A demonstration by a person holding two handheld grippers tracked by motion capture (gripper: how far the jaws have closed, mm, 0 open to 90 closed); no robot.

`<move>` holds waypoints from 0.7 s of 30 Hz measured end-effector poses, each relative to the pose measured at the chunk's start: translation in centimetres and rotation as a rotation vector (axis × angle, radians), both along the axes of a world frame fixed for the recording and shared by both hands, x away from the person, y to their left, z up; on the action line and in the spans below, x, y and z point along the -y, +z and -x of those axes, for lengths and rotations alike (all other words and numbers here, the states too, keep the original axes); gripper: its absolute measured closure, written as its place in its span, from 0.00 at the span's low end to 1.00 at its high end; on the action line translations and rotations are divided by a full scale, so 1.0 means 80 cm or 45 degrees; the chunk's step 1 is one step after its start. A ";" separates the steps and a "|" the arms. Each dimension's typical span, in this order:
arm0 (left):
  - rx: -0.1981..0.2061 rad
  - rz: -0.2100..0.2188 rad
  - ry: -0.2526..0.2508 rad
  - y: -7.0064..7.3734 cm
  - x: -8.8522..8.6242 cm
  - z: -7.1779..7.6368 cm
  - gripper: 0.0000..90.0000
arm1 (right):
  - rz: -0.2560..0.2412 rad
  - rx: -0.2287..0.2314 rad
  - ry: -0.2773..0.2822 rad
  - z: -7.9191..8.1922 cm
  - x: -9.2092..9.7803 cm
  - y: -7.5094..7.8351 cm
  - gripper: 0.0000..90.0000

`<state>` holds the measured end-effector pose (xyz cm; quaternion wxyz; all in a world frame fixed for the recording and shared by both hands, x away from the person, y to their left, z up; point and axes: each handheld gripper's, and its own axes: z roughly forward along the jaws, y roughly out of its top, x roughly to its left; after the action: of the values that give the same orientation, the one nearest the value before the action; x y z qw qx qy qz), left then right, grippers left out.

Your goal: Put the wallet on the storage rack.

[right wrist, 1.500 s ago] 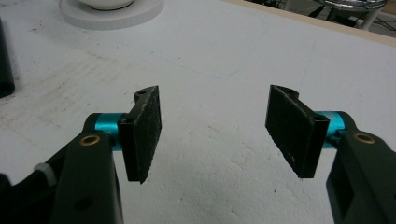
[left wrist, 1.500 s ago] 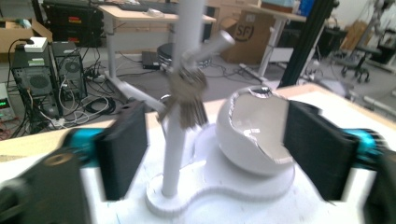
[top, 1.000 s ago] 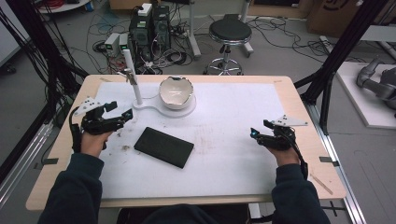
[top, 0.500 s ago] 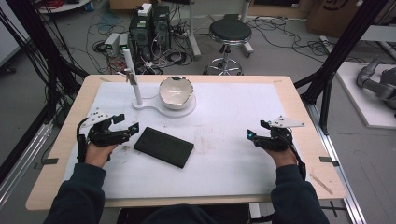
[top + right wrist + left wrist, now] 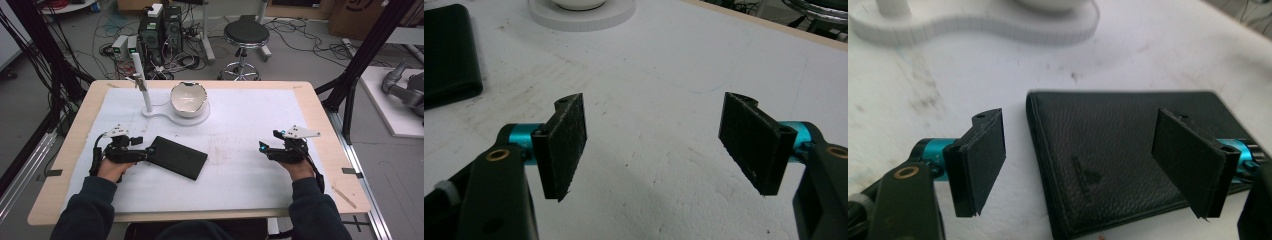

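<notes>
The black leather wallet (image 5: pixel 178 157) is lying flat on the white sheet (image 5: pixel 240 120) covering the bench (image 5: pixel 320 107), left of centre in the high view, with its long axis running from upper left to lower right. The left claw (image 5: pixel 150 151) is sitting at the wallet's left end, its 2 jaws spread wide. In the left gripper view the left claw (image 5: pixel 1088 167) is straddling the wallet's (image 5: pixel 1108 150) near corner: 1 jaw is hanging over the bare sheet just beside the edge, the other over the leather; whether either is touching is unclear. The right claw (image 5: pixel 261 147) is resting well apart at centre right of the high view, jaws spread, nothing between them. At upper centre, a white bowl (image 5: pixel 188 98) is standing on a white base (image 5: pixel 165 114) that also carries an upright post (image 5: pixel 140 80).
</notes>
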<state>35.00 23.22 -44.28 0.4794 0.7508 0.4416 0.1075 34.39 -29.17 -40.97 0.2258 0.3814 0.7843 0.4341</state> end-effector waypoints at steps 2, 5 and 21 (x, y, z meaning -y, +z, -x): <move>-0.026 -0.018 0.006 -0.006 0.002 -0.005 0.25 | 0.006 -0.001 0.006 -0.001 -0.002 -0.001 0.31; -0.091 -0.040 0.008 -0.013 0.004 -0.012 0.25 | 0.013 -0.007 0.014 -0.001 -0.004 -0.002 0.31; -0.078 -0.028 -0.019 -0.002 -0.001 -0.007 0.87 | 0.020 -0.014 0.025 -0.001 -0.007 -0.003 0.31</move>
<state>35.57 23.27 -44.40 0.4581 0.7622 0.4493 0.0859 34.49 -28.59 -41.18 0.2200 0.3744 0.7926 0.4280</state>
